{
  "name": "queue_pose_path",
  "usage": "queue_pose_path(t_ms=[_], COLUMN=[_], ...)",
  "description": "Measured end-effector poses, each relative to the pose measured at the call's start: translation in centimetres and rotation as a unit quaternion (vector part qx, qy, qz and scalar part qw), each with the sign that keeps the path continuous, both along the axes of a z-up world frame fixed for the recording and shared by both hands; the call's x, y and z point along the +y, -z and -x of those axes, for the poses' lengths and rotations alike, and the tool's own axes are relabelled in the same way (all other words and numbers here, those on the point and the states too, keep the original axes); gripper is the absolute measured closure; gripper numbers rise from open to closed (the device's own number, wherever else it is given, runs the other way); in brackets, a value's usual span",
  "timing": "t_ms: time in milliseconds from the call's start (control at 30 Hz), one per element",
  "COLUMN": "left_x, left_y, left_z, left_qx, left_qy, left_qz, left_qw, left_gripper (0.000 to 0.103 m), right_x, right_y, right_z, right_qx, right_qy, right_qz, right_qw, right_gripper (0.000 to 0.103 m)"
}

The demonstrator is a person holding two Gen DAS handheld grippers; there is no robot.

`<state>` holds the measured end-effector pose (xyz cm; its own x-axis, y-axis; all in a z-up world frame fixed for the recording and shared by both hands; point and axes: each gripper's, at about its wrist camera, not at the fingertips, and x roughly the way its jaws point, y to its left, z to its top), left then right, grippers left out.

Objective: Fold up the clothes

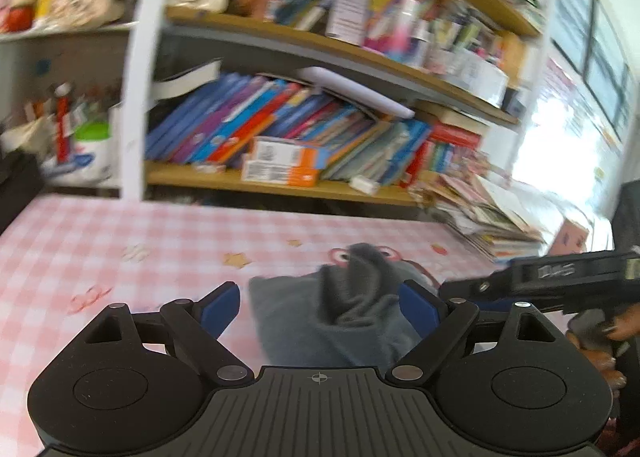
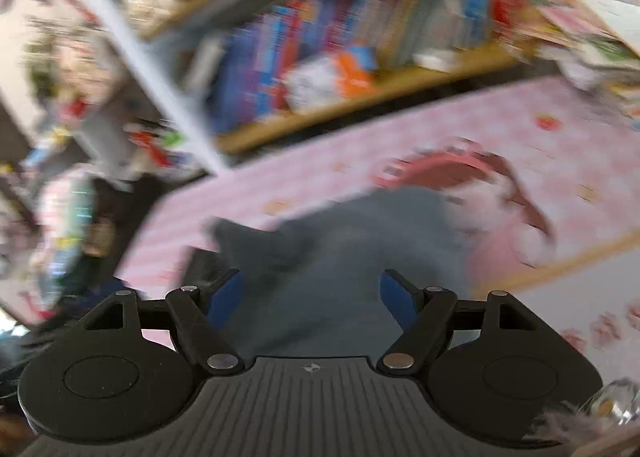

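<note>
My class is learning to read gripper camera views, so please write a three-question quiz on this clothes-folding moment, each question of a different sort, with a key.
1. True or false: the left gripper is clamped shut on the grey garment.
2. Multiple choice: the garment lies on a (A) bare wooden desk, (B) pink checked cloth, (C) blue carpet.
3. Fill in: behind the table stands a shelf full of ____.

Key
1. False. Its fingers stand apart, with the garment seen between them. The right gripper is open too.
2. B.
3. Books.
</note>
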<state>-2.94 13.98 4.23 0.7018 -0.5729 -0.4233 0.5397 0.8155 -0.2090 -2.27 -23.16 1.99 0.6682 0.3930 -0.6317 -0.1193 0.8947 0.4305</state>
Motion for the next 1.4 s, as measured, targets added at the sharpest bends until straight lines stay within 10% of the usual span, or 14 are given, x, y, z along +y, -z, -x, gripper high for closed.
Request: queue_pose_path(t_ms=[333,500,600,700,867,933,1000,1133,1300,1400], left_x=[-6.4,-5.4,-2.5,1.5,4.2,5.0,5.5,5.8,4.8,4.7], left_y=[1.4,1.3,0.3,1.0,8.9,9.6,8.7,8.4,9.4,8.7], left_z=[-3.0,-4.0,-3.7,-3.6,-5.9,-5.4,-5.0,-4.6,-4.2,-4.2], left_qx=[0.020,0.050,0.061,0.101,0.270,0.279,0.255,0.250,0.285,0.272], left_qy=[0.042,0.024,0.010,-0.032,-0.167,-0.189,-0.187,-0.176,-0.150,-0.125], left_qz=[-0.077,-0.048,0.044,0.190,0.164,0.189,0.203,0.228,0.235,0.253], left_qw=[0.9960,0.9973,0.9971,0.9760,0.9340,0.9225,0.9266,0.9245,0.9170,0.9199], left_gripper=[0.025,0.088,0.092,0.092,0.082,0.070,0.045,0.037,0.043,0.088], right_x=[-3.1,-3.1,-3.1,-3.0,-2.8,-2.6,-2.5,-2.3,-2.2,-2.2], right_y=[2.7,3.0,3.1,3.1,3.3,3.4,3.4,3.5,3.6,3.8], right_z=[-0.2,-0.5,-0.6,-0.7,-1.0,-1.1,-1.1,-1.3,-1.4,-1.5], right_qx=[0.065,0.074,0.074,0.074,0.081,0.083,0.082,0.086,0.088,0.094], right_qy=[0.035,0.026,0.019,0.014,0.005,0.001,-0.005,-0.011,-0.015,-0.017], right_qz=[0.029,0.029,0.029,0.028,0.028,0.029,0.031,0.031,0.030,0.030], right_qw=[0.997,0.996,0.997,0.997,0.996,0.996,0.996,0.996,0.996,0.995], right_gripper=[0.029,0.029,0.029,0.029,0.029,0.029,0.029,0.029,0.029,0.029])
